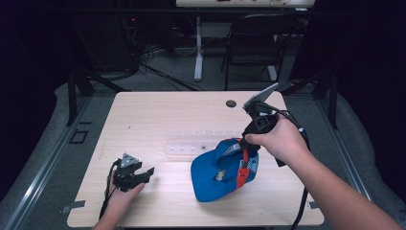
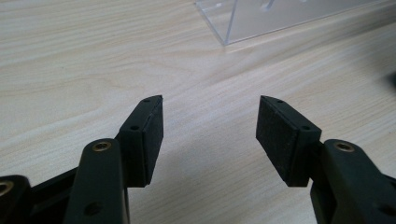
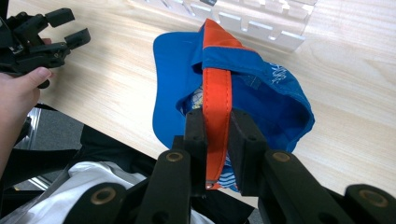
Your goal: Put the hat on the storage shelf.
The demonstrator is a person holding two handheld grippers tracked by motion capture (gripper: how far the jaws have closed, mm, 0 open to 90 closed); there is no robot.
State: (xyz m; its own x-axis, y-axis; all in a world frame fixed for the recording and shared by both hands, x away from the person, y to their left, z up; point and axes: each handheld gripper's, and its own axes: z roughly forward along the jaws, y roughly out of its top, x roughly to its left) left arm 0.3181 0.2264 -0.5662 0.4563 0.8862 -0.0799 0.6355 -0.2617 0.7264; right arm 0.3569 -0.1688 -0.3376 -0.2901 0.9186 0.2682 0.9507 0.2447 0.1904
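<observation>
Right gripper (image 3: 217,135): jaws pinching the orange strap (image 3: 217,100) of the blue cap (image 1: 222,170), pads pressed on either side of it.
Cap: hanging from the strap beyond the jaws, brim low against the wooden table (image 1: 158,110).
Left gripper (image 2: 210,135): jaws spread, bare table between the pads.
Clear acrylic rack (image 2: 280,18): well ahead of the left jaws, just past the cap.
</observation>
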